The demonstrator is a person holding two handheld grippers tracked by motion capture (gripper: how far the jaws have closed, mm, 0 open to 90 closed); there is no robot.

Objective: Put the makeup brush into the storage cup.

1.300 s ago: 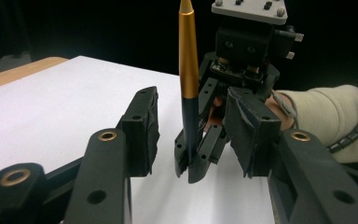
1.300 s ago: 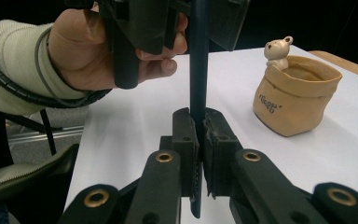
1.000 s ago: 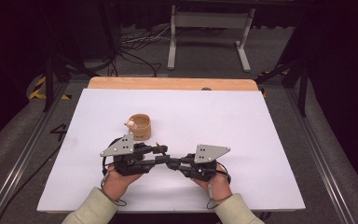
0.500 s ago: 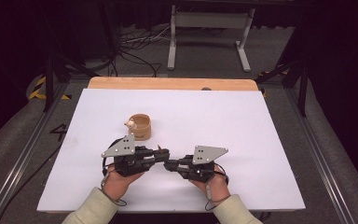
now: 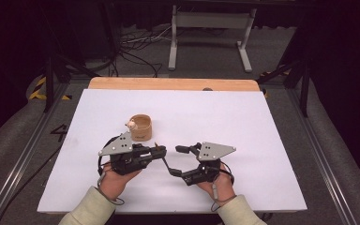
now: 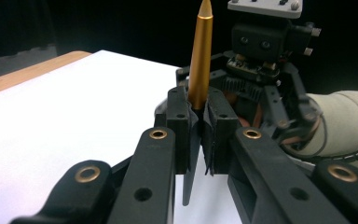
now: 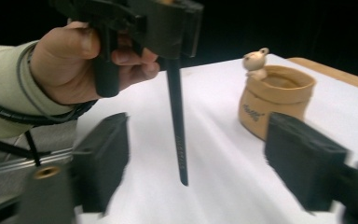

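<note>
Carefully does it: the left claw (image 6: 196,135) is clamped on a gold-and-black pen (image 6: 199,60) held above the white desk (image 5: 262,136), near the pen holder (image 5: 140,127). The right claw (image 7: 196,163), spread wide and empty, should close squarely on the black end.

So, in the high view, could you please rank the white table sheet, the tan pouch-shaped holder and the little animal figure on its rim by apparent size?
1. White table sheet
2. Tan pouch-shaped holder
3. Little animal figure
</note>
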